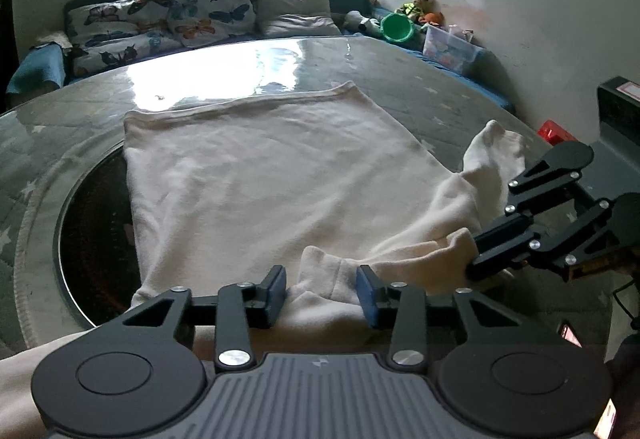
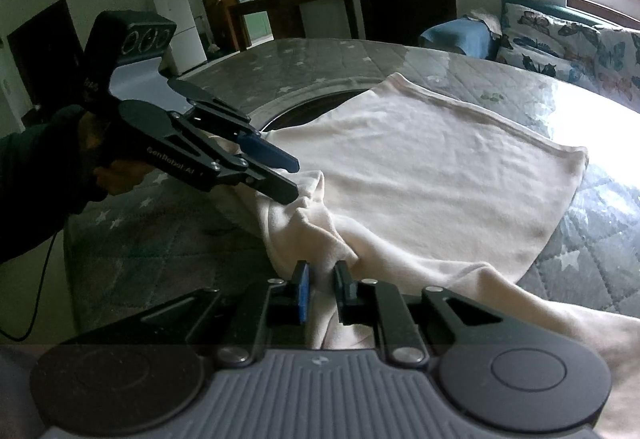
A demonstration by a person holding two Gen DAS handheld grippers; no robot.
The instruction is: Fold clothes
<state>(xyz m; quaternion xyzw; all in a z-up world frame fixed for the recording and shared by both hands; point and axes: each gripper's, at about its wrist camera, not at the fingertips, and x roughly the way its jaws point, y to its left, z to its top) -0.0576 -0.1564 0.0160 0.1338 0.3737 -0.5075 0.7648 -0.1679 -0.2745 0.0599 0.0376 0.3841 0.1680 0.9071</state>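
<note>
Your cream garment (image 1: 256, 175) lies spread on the worktop (image 1: 420, 87), far rim bare. Left claw (image 1: 322, 295) straddles a fold, seemingly unclamped; right claw (image 2: 322, 293) pinches cloth. "GenRobot.AI" marks one claw.

A cream-white knit garment (image 1: 256, 175) is lying spread flat across the round table (image 1: 420, 87), covering part of the dark disc at its middle. Its ribbed hem is running parallel to the far edge. One sleeve (image 1: 492, 159) is bunching up toward the right edge, and the near end is gathering into folds and draping over the near edge.
</note>
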